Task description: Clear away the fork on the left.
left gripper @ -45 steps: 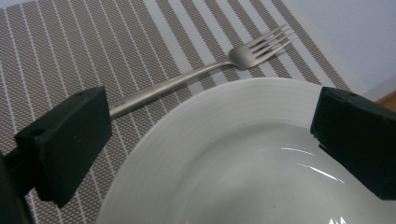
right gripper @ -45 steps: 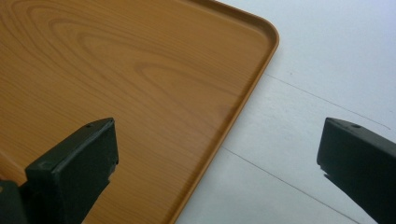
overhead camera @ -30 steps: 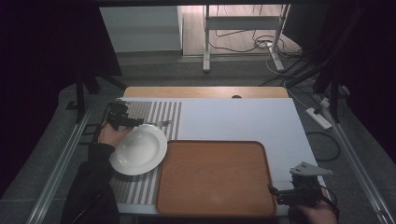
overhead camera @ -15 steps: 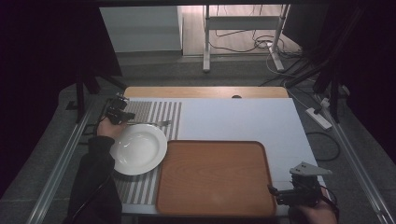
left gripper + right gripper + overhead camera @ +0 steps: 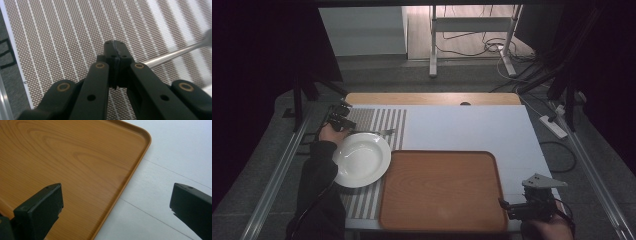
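Observation:
My left gripper (image 5: 343, 121) sits low over the far left corner of a striped placemat (image 5: 377, 119), just beyond a white plate (image 5: 361, 159). In the left gripper view its jaws (image 5: 116, 50) are pressed together. A metal utensil (image 5: 175, 52) runs out to the right from behind the right jaw, and no part of it shows between the pads. That utensil (image 5: 374, 132) lies on the mat along the plate's far rim. My right gripper (image 5: 509, 207) is open at the near right corner of a wooden tray (image 5: 442, 190), with nothing between its jaws (image 5: 116, 200).
The white tabletop (image 5: 472, 127) stretches behind and right of the tray (image 5: 75, 157). A wooden strip (image 5: 432, 98) edges the far side. Metal rails run along both sides of the table, and a power strip (image 5: 553, 125) and cables lie on the floor to the right.
My left gripper has shifted a little at the mat's far left corner and sits lower by the utensil's handle. The right gripper has not moved.

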Demonstrator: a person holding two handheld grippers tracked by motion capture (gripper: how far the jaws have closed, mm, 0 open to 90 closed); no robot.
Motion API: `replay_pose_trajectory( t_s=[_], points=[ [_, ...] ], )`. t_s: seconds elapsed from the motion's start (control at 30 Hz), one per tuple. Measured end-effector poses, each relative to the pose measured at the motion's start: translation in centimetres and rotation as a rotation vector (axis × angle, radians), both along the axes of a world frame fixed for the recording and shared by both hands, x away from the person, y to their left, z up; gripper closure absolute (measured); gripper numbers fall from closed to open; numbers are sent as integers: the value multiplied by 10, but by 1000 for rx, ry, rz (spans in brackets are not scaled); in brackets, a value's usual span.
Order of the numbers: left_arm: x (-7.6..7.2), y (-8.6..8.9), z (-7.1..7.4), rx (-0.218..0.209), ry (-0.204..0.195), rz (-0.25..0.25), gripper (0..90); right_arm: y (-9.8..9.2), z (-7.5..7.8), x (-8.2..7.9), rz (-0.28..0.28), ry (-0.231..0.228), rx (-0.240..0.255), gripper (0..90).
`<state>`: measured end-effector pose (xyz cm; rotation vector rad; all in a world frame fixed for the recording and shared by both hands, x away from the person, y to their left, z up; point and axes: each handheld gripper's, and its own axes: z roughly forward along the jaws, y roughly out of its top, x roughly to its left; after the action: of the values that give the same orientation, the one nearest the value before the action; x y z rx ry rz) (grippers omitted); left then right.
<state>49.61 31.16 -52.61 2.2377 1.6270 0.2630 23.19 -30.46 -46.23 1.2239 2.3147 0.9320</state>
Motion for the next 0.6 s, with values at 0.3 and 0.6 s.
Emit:
replay_pose_trajectory(
  t_s=[0.3, 0.6],
  points=[
    [-12, 9, 1, -48, 50, -41, 895, 0, 0, 0, 4, -2, 1, 0],
    [-28, 14, 2, -54, 61, -95, 895, 1, 0, 0, 10, 1, -9, 0]
  ],
)
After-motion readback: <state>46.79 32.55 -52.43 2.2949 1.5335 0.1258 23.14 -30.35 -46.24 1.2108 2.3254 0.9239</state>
